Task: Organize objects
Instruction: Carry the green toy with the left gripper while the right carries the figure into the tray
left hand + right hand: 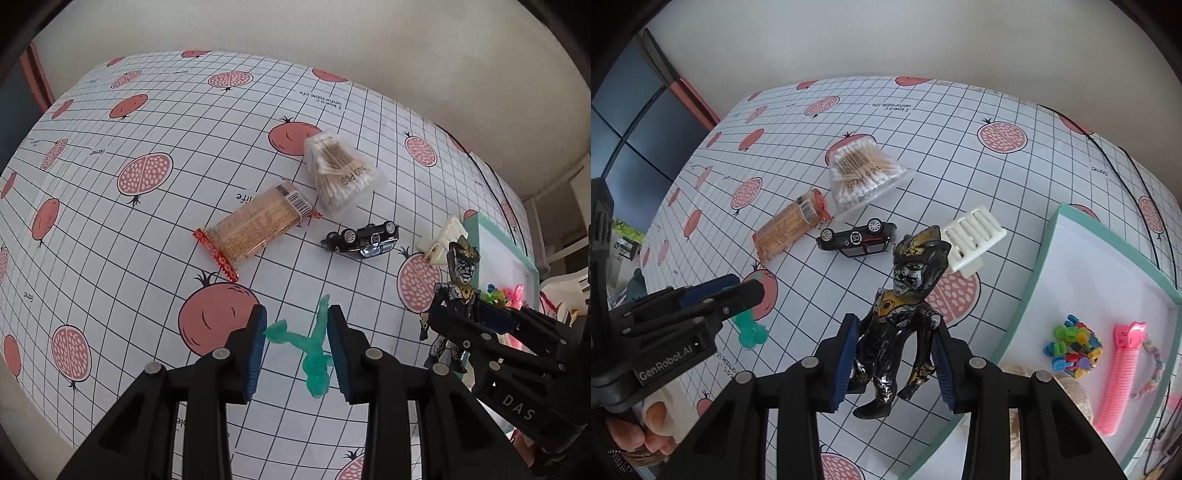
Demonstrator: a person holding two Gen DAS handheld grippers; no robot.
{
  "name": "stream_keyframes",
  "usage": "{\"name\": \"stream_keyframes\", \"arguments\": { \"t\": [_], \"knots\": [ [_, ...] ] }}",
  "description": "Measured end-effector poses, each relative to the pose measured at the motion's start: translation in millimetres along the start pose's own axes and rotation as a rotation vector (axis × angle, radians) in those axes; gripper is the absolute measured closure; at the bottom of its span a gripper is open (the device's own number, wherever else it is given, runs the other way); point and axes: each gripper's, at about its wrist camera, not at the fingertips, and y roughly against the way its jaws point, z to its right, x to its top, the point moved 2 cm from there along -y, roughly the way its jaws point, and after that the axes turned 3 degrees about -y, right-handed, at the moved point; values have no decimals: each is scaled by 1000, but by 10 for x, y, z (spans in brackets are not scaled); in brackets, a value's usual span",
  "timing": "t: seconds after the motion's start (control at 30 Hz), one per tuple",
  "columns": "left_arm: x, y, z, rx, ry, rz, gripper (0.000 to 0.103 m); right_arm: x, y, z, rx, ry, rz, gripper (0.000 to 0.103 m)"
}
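My left gripper (297, 349) is open, its blue pads on either side of a translucent green toy figure (314, 350) that lies on the tablecloth; the figure also shows in the right wrist view (750, 331). My right gripper (894, 363) is shut on a black, silver and gold action figure (905, 317) and holds it upright above the table, beside the teal-rimmed white tray (1030, 295). In the left wrist view the figure (456, 295) and the right gripper (476, 321) are at the right.
On the pomegranate tablecloth (147, 110) lie a cracker packet (255, 225), a bag of cotton swabs (341, 173), an overturned black toy car (364, 238) and a white comb-like clip (971, 236). The tray holds colourful small pieces (1073, 350) and a pink comb (1119, 373).
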Motion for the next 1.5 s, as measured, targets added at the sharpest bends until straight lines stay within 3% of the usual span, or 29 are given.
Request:
{"name": "stream_keyframes", "arguments": {
  "t": [0.5, 1.03, 1.5],
  "knots": [
    [-3, 118, 858, -90, -116, 65, 68, -168, 420, 756, -14, -109, 54, 62],
    [-398, 35, 1911, -166, -313, 37, 68, -520, 741, 1687, -58, -249, 75, 62],
    [-786, -91, 2364, -169, -474, -26, 68, -786, 909, 2227, -114, -320, 64, 62]
  ]
}}
